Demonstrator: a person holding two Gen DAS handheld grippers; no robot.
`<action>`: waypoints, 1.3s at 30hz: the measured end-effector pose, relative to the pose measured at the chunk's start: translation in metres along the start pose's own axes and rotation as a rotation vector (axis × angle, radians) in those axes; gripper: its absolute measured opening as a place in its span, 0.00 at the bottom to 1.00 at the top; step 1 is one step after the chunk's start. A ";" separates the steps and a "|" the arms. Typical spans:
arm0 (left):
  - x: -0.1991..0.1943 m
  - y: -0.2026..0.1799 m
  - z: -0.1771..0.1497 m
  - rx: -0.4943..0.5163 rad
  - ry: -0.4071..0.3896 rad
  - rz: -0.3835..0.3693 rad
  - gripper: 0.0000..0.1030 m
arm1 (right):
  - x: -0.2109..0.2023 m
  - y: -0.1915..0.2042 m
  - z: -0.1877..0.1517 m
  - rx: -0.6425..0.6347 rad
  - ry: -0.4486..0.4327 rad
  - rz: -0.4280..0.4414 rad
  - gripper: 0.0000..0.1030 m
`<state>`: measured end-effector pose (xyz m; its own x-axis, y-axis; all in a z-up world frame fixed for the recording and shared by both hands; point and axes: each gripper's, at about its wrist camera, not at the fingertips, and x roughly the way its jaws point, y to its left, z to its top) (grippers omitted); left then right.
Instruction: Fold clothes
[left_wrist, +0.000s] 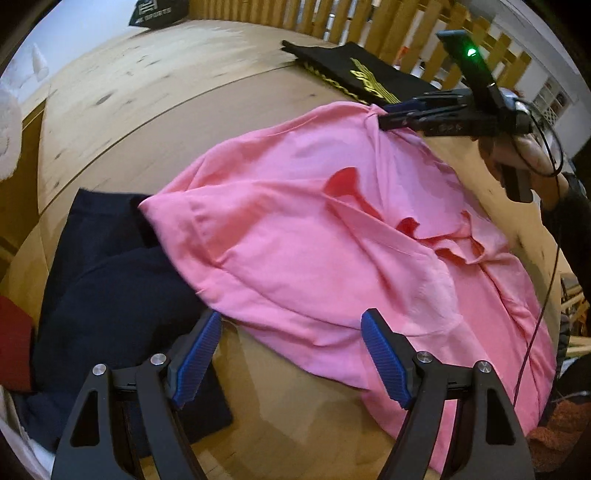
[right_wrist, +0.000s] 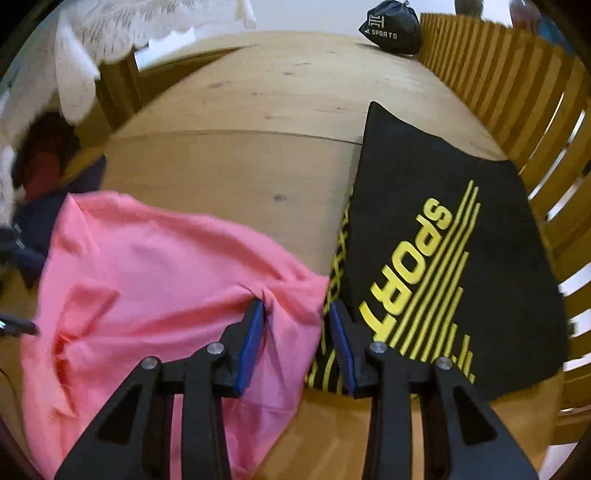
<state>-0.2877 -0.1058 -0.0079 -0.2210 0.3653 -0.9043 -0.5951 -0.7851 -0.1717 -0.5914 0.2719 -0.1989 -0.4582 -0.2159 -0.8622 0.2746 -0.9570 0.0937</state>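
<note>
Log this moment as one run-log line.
phase: fold start | left gripper: open, over near edge of pink shirt | right gripper: open, fabric bunched between fingers | folded black sport garment: beside

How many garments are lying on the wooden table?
3: the pink shirt in the middle, the navy garment partly under its left edge, the black sports garment at its right. Others may be hidden.

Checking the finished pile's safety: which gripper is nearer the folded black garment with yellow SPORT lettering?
Right. The right gripper sits at that folded black garment, its right finger over the garment's edge. The left gripper is across the pink shirt, far from it.
</note>
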 end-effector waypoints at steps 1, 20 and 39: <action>-0.004 0.001 -0.003 0.008 -0.007 -0.002 0.74 | -0.007 -0.004 0.000 0.029 -0.011 0.050 0.35; 0.021 -0.111 0.062 0.202 -0.060 -0.200 0.73 | -0.033 -0.009 -0.022 0.015 0.063 0.185 0.18; 0.058 -0.149 0.069 0.298 0.017 -0.245 0.70 | -0.026 -0.013 -0.013 -0.040 0.033 0.132 0.03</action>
<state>-0.2651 0.0663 -0.0077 -0.0329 0.5140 -0.8571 -0.8276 -0.4948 -0.2649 -0.5721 0.2925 -0.1837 -0.3879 -0.3321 -0.8598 0.3640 -0.9122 0.1881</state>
